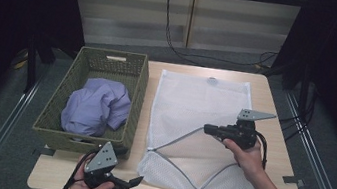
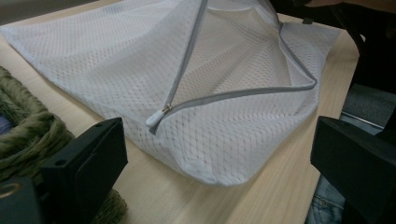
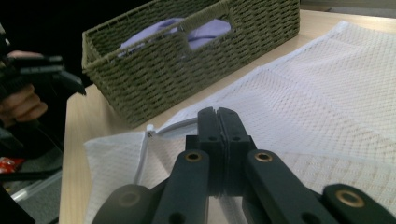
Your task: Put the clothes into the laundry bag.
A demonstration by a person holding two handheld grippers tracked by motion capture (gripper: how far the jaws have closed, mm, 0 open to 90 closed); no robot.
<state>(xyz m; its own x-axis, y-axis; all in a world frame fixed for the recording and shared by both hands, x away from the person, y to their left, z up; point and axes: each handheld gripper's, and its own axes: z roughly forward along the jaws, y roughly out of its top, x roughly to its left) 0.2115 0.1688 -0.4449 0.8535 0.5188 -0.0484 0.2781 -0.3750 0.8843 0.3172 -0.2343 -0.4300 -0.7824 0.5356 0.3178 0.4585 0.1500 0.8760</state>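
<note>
While the right gripper (image 1: 208, 128), jaws pressed together on the grey zipper edge (image 1: 185, 136), lifts open the white mesh laundry bag (image 1: 201, 99) lying mid-table, the left gripper (image 1: 137, 181), jaws spread, waits near. Next: fetch the lilac garment (image 1: 96, 106) from the green woven basket (image 1: 137, 95) at left.

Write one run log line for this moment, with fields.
scene: mesh laundry bag unzipped | right gripper: shut on zipper edge, lifted | left gripper: open, idle | basket: purple cloth inside

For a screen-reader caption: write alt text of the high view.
The right tongs lift the zipper edge of a white mesh laundry bag on a wooden table. Beside it, a woven basket holds lilac cloth.
</note>
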